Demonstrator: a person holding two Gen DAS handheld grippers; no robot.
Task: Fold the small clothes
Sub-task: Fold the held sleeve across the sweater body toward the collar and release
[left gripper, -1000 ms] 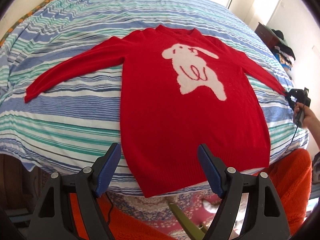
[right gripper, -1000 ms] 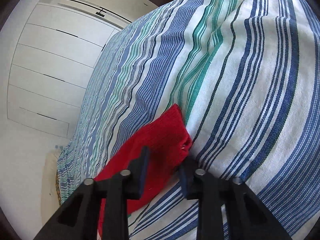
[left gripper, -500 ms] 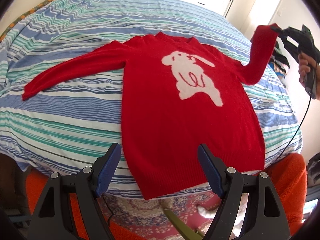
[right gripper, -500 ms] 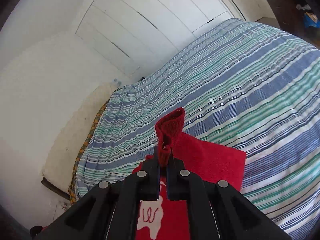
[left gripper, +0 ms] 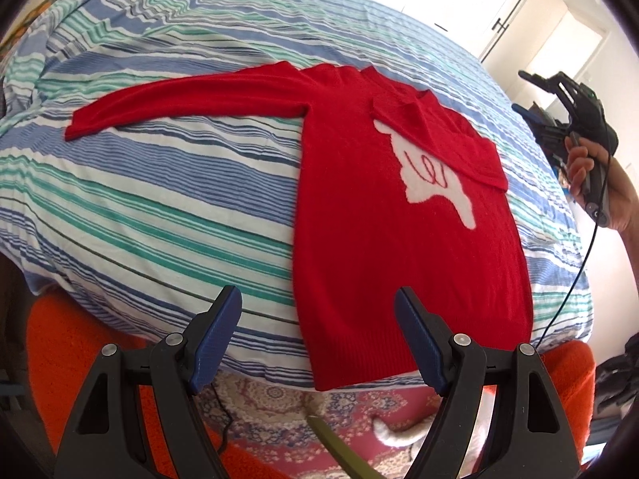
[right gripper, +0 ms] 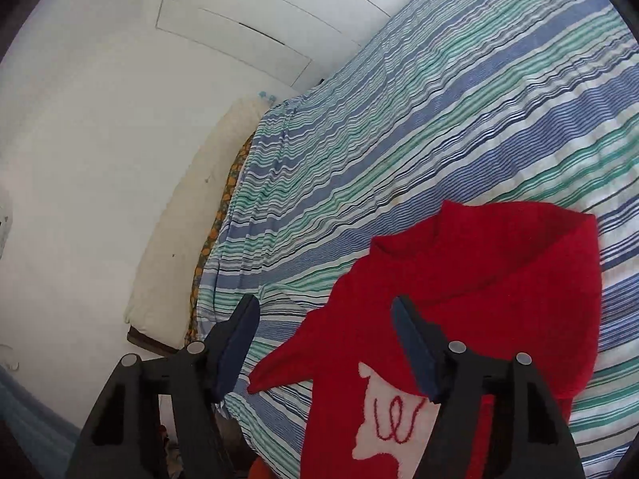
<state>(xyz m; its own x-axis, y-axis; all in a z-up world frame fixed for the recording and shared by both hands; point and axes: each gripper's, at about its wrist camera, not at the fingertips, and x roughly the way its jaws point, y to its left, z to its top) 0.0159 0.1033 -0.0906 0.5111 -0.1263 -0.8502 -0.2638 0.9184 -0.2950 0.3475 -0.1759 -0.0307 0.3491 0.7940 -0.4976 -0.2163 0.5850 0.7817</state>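
**Q:** So what changed in the last half second? Right sleeve (left gripper: 439, 131) was dangling up in the air off the right gripper (right gripper: 323, 343), and now?

**A:** Now it's down. Sleeve got dropped across the chest of the red sweater (left gripper: 359, 219), lying diagonally over the top part of the white animal patch (left gripper: 431, 183). From the left wrist cam you can see its cuff end sitting near the sweater's right edge. Right gripper let go: jaws spread wide, nothing between them, hanging above the sweater's shoulder area. You can also spot it in the left view, held in the person's hand (left gripper: 599, 183) off past the bed's right side, clear of the fabric.

**Q:** And the left gripper (left gripper: 319, 343)?

**A:** Hasn't really budged. Jaws wide apart, holding nothing, hovering just off the near edge of the bed with the sweater hem (left gripper: 359, 371) between its blue pads (left gripper: 215, 339) in the view. Not touching the cloth as far as I can tell.

**Q:** Where's the sweater overall?

**A:** Flat, front up, on the striped bedspread (left gripper: 159, 199). Left sleeve (left gripper: 179, 99) is stretched straight out to the side on the cover, unfolded. Hem hangs slightly over the bed edge above a patterned rug (left gripper: 279, 411).
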